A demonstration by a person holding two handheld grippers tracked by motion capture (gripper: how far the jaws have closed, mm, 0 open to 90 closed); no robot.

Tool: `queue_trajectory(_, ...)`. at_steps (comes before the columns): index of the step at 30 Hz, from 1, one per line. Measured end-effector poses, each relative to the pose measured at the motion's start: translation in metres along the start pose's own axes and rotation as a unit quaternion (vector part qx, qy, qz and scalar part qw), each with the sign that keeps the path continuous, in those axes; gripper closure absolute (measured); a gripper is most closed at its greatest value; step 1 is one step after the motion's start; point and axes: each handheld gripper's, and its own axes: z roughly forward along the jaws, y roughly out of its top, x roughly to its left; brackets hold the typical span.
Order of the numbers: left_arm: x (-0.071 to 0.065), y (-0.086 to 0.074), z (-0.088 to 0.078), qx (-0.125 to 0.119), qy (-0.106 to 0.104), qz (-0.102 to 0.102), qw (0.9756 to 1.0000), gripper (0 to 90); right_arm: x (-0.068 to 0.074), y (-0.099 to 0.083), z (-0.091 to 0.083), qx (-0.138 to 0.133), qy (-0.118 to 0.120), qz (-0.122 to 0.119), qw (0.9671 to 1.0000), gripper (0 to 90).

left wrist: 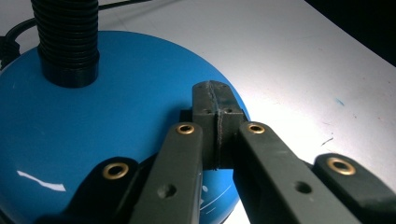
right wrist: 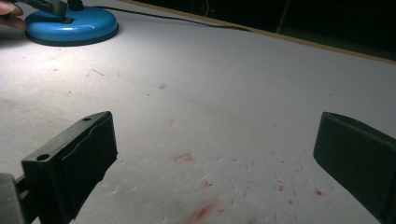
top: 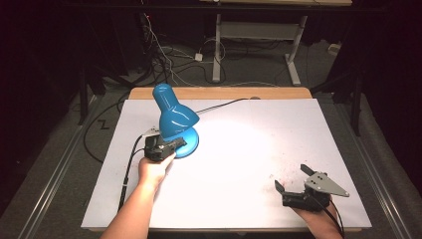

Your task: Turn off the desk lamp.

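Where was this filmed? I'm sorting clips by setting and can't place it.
Probably a lab or recording workspace, not a home. A white-covered table stands in a dark room with loose cables on the floor behind, a bare desk frame beyond, and a lit blue desk lamp as the only prop.

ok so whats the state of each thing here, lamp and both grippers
lamp: lit, upright on the table, shade tilted down to the right
left gripper: shut, fingers together over the lamp base
right gripper: open, holding nothing, low over the table
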Motion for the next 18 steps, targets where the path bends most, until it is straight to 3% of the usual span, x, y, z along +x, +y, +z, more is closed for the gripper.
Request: queue_trajectory(18,-0.0001,-0.0001,0.0006,-0.002,0.002,-0.005,1.0000,88.2,0.0002,0.0011,-0.0020,-0.003,0.000,-0.001,1.0000,0.5)
